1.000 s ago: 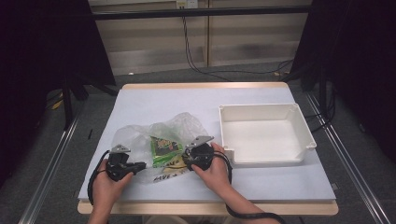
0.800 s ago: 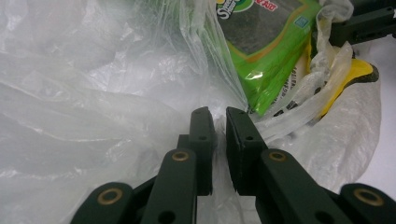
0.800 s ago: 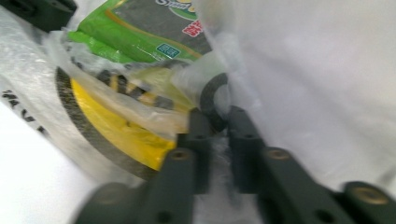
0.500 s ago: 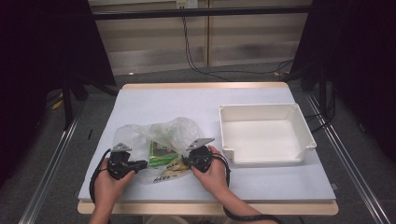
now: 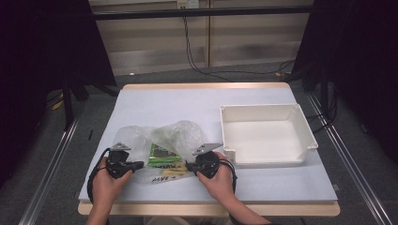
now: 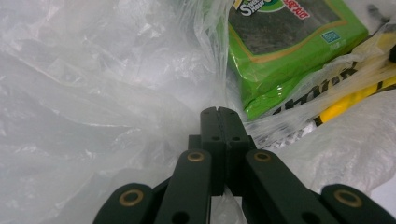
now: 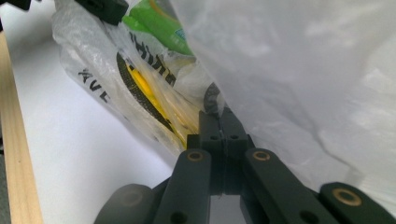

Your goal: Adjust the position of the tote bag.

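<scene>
Both tools have just closed on the clear plastic bag (image 5: 162, 140) at the surface's (image 5: 263, 183) seven o'clock: the left tool (image 6: 218, 114) and right tool (image 7: 219, 116) each pinch film, jaws pressed together. The green seaweed packet (image 6: 285, 51) sits inside (ready, likely, for opening the bag).

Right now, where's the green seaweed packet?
High view: the green seaweed packet lies inside the clear plastic bag at the table's near left, between both grippers, left of the white tray.

Evenly lit from above, dark surround | soft glare on plastic bag (image 6: 93, 93) beyond left claw (image 6: 218, 112) | near links blurred | high view sharp, faint shadows
</scene>
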{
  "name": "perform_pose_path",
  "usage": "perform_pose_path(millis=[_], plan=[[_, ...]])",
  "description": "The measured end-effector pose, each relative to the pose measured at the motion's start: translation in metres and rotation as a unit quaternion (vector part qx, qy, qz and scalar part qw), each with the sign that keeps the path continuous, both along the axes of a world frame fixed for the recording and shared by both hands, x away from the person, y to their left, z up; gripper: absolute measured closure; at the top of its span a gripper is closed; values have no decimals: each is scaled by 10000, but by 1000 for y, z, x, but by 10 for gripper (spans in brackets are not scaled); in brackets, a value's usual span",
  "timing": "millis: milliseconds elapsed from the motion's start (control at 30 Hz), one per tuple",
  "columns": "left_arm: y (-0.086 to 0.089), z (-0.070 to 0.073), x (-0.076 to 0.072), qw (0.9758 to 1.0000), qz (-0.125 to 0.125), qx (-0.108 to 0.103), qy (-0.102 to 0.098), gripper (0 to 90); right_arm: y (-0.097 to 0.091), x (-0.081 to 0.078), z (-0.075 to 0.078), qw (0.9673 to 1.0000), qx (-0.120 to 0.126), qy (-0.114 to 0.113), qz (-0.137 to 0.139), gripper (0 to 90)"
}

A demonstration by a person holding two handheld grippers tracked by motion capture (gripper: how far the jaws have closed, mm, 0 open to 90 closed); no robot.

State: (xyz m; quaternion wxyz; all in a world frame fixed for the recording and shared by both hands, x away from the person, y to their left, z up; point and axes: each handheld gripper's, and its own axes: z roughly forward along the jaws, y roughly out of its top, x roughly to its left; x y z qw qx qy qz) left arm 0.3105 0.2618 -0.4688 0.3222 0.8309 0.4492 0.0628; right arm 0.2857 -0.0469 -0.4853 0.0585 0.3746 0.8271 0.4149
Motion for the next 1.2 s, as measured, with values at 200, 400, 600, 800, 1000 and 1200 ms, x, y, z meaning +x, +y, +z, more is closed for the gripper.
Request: perform_pose_path(millis=[200, 400, 600, 800, 1000, 1200], plan=[[6, 0, -1, 9997, 98, -221, 44, 900, 3, -2, -1, 9999, 70, 109, 27, 844], [5, 3, -2, 9990, 91, -444, 33, 732, 3, -1, 7, 10000, -38, -73, 37, 689], [3, 14, -3, 9979, 189, -618, -35, 590, 6, -3, 13, 9997, -151, -164, 139, 693], [0, 24, -6, 9967, 205, -776, -148, 552, 8, -6, 16, 9995, -213, -153, 160, 631], [-1, 31, -9, 9972, 228, -695, -142, 723, 6, -11, 24, 9993, -218, -235, 212, 541], [-11, 37, -10, 9971, 122, -730, -190, 786, 2, -12, 32, 9991, -181, -265, 259, 510]])
